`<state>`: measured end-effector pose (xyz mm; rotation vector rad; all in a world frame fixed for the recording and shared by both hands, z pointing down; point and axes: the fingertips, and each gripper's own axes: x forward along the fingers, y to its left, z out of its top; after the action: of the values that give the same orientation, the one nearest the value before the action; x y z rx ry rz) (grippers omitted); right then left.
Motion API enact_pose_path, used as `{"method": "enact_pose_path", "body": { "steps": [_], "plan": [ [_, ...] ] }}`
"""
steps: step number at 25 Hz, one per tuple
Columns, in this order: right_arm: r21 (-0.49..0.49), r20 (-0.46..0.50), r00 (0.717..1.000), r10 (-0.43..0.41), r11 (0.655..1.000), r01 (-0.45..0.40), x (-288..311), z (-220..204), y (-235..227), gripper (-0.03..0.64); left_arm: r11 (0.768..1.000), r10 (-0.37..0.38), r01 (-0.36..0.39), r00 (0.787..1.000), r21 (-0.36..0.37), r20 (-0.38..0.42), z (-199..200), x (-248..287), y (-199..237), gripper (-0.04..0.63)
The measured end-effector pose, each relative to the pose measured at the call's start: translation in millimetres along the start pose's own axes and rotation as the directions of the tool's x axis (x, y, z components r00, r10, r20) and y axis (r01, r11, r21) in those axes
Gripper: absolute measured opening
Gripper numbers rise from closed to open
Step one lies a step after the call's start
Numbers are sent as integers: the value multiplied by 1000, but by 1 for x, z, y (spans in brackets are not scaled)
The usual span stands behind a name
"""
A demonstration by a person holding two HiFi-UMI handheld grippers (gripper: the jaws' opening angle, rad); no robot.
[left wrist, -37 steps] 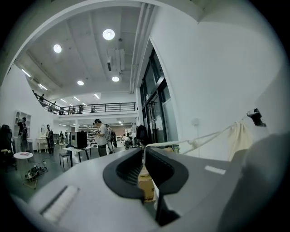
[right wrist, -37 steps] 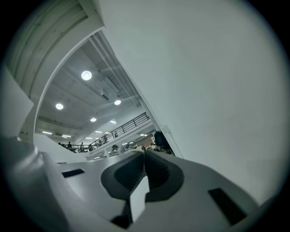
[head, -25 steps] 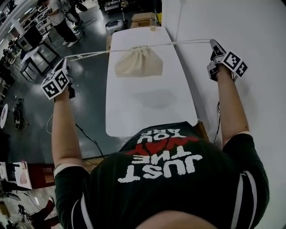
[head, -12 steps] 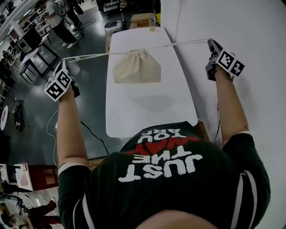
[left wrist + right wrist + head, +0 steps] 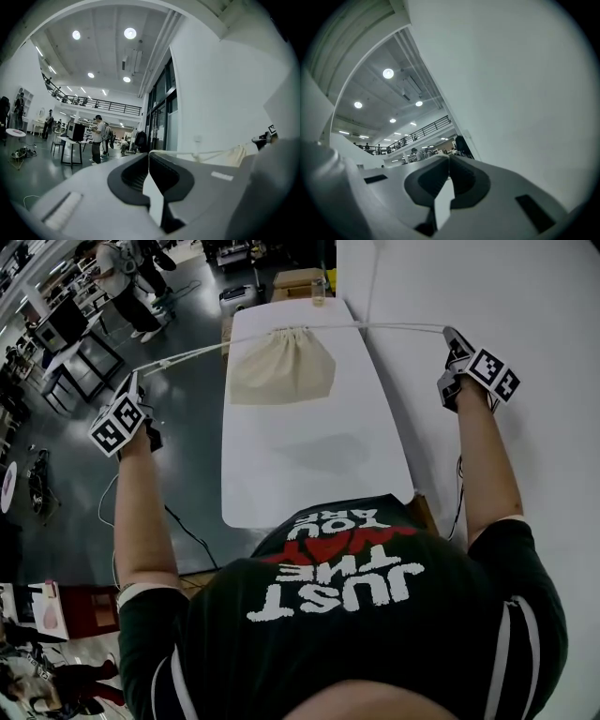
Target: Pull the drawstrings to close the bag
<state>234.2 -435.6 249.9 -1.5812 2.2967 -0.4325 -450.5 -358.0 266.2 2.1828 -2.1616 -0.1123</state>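
Bag (image 5: pixel 281 367) hangs between left gripper (image 5: pixel 137 377) and right gripper (image 5: pixel 451 335), fingers pinching its drawstrings (image 5: pixel 394 327).

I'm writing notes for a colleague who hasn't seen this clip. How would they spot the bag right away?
Start at the white table in the middle of the head view. Over its far end is the bag, cream cloth with a puckered top. It is the only thing with taut white drawstrings stretching from it to both sides.

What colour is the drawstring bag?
The bag is plain cream, without any pattern; the head view shows it best.
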Motion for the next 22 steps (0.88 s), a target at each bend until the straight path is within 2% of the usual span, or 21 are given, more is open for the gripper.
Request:
{"method": "enact_pose_path", "body": {
  "steps": [7, 12, 18, 22],
  "plan": [
    [-10, -18, 1000, -21, 1000, 21, -2, -6, -11, 11, 999, -11, 13, 999, 51, -50, -8, 5, -12, 9],
    [1, -63, 996, -70, 998, 70, 7, -22, -30, 11, 994, -19, 31, 993, 105, -119, -27, 24, -21, 9],
    [-1, -76, 991, -113, 994, 113, 1, -25, -46, 11, 988, -36, 57, 988, 140, -149, -37, 42, -34, 9],
    [13, -106, 984, -140, 990, 142, -1, -39, -65, 11, 984, -58, 89, 978, 152, -202, -62, 58, -48, 9]
  ]
}}
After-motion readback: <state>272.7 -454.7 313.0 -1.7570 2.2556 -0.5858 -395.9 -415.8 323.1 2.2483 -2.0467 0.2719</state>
